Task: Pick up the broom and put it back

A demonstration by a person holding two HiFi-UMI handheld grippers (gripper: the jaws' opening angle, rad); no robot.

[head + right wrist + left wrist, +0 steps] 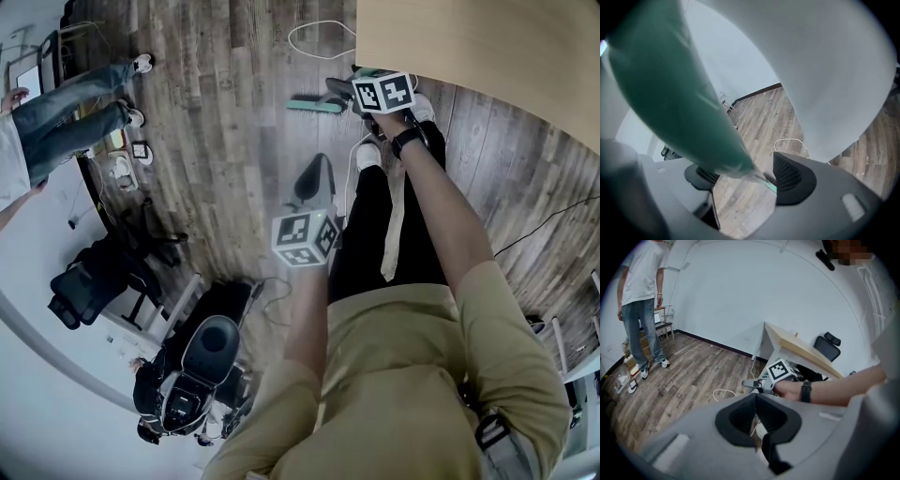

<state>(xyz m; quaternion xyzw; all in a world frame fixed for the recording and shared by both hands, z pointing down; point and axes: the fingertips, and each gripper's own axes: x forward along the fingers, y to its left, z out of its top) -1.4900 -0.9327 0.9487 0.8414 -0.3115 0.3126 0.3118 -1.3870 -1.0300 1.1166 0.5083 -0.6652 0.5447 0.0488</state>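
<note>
The broom has a teal handle (670,84) and a teal head (314,105) that rests on the wood floor beside the desk. In the right gripper view the handle runs down from the upper left and passes between the jaws. My right gripper (747,176) stands open; the handle lies nearer the left pad, with a gap to the right pad (792,176). In the head view the right gripper (345,92) sits just right of the broom head. My left gripper (314,178) hangs lower over bare floor, shut and empty, its tips (757,398) meeting. The right gripper (751,384) also shows ahead of it.
A light wooden desk (469,56) fills the upper right. A white cable loop (319,37) lies on the floor beyond the broom head. A person in jeans (66,103) stands at the left. Black office chairs (94,277) and dark gear (202,366) crowd the lower left.
</note>
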